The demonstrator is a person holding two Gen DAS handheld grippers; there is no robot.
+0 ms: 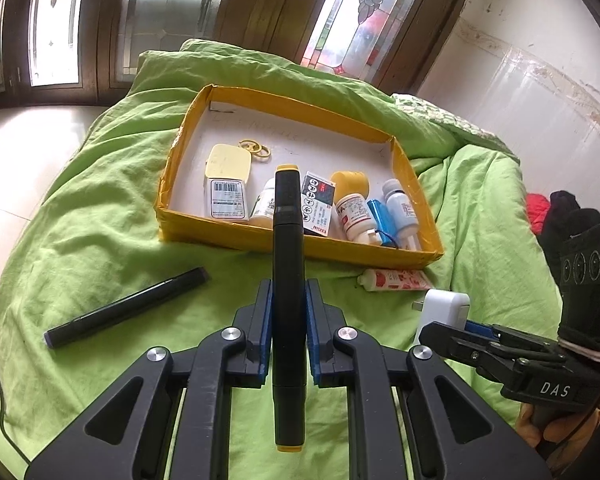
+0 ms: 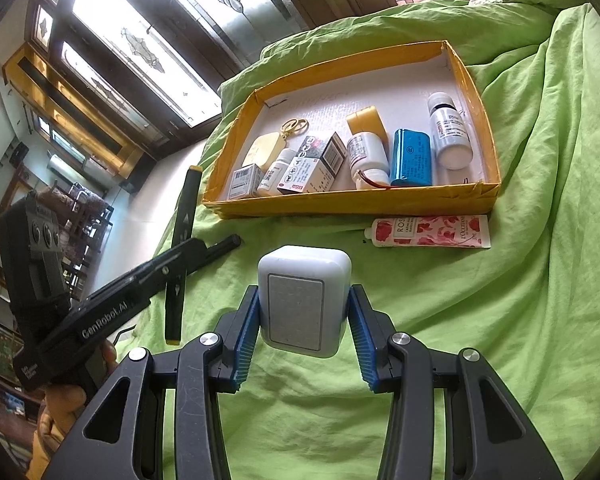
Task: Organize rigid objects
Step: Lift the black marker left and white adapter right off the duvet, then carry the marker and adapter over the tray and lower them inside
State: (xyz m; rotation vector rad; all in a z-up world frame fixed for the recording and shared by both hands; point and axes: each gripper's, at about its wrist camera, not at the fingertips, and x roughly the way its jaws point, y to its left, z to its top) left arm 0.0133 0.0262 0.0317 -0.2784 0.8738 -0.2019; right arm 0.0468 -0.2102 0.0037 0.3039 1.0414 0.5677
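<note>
Two grippers hold items above a green bedspread (image 1: 100, 208), near a yellow tray (image 1: 300, 246) of small goods.

The left gripper (image 1: 287, 320) clamps a long black marker (image 1: 287, 280); the right gripper (image 2: 303, 312) grasps a white charger (image 2: 303, 300). The marker, held near its middle, may pivot or knock bottles when lowered. A tube (image 2: 428, 231) beside the tray reads "L'OCCITAN"; the grippers read "DAS" and "GenRobot.AI".
</note>
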